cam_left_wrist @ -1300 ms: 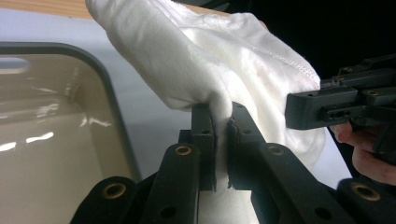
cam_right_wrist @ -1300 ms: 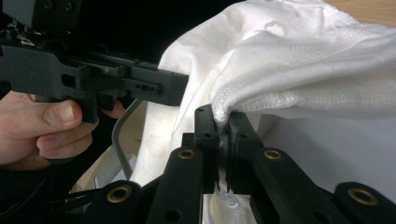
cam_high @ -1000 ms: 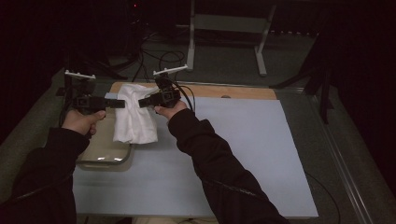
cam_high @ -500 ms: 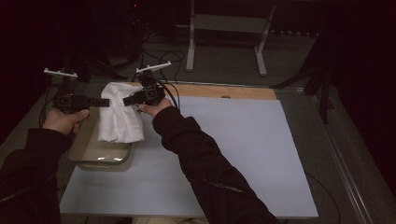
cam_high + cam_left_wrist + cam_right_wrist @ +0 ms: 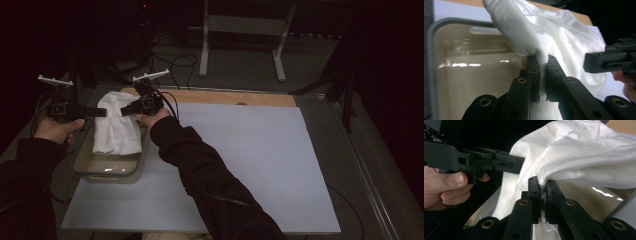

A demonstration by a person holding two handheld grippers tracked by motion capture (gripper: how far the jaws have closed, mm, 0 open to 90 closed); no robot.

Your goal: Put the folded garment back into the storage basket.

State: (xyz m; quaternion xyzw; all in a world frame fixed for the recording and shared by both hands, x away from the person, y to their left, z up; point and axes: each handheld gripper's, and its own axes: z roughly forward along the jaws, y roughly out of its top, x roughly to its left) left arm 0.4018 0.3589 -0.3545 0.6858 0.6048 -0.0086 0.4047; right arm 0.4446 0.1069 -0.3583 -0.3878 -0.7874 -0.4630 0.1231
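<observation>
A white cloth (image 5: 116,127) hangs between my two grippers over a grey-rimmed tray (image 5: 82,161) at the table's left. My left gripper (image 5: 102,112) is shut on the cloth's left top edge, and my right gripper (image 5: 125,111) is shut on its right top edge. In the left gripper view the cloth (image 5: 541,35) is pinched between the black jaws of the left gripper (image 5: 542,68), above the beige tray (image 5: 461,75). In the right gripper view a fold of the cloth (image 5: 584,165) sits in the right gripper (image 5: 543,186), with the left gripper's body and the hand (image 5: 451,187) that holds it beyond.
A pale blue mat (image 5: 250,160) covers most of the table, with a wooden board edge (image 5: 235,97) at its far side. A metal stand (image 5: 240,35) and cables lie on the floor behind. The table's right rail (image 5: 360,165) runs along the edge.
Both grippers have carried the cloth leftward, from above the mat's edge to over the tray. The cloth still hangs between them.
</observation>
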